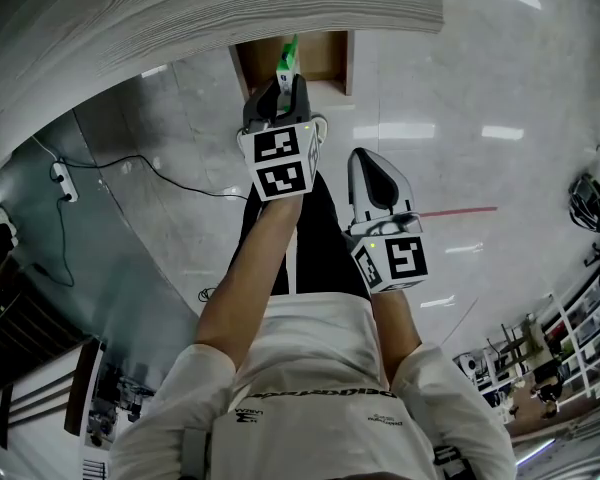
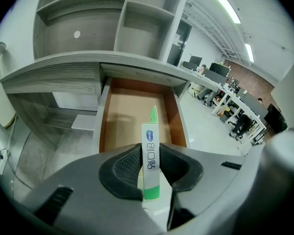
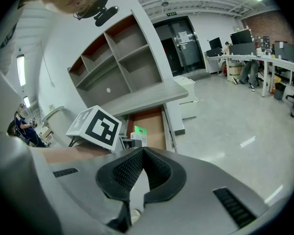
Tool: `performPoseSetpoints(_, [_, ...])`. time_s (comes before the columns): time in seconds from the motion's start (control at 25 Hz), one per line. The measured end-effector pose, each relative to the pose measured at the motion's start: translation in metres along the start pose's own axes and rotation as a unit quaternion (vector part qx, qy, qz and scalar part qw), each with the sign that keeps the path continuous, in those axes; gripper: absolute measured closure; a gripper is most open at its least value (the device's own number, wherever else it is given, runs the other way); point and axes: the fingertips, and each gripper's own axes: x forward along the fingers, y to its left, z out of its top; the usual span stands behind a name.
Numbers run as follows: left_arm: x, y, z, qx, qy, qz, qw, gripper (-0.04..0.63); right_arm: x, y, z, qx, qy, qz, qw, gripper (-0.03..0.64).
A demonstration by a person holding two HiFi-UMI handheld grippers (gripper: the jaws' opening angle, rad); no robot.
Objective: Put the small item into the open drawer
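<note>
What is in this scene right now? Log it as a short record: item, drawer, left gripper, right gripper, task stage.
item: small white and green box, held upright
drawer: open drawer under the grey desktop, brown inside, the floor that shows is bare
left gripper: left gripper shut on the box, held out over the front of the drawer
right gripper: right gripper shut, nothing between its jaws, held back beside the left one
task stage: box not yet in the drawer
</note>
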Motion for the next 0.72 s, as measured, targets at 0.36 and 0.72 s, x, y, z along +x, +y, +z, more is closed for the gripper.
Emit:
performPoseSetpoints(0.36, [0.010, 0.000, -0.003, -0.006, 0.015, 0.012, 0.9998, 0.494, -0.001, -0.005, -0.002, 0.004, 0.002, -0.002, 1.000, 0.588])
performPoseSetpoints(0.72, [0.020, 0.000, -0.002, -0.011, 0.025, 0.011, 0.9995, 0.494, 0.001, -0.009, -0.004, 0.007, 0.006, -0.004, 1.000, 0.588])
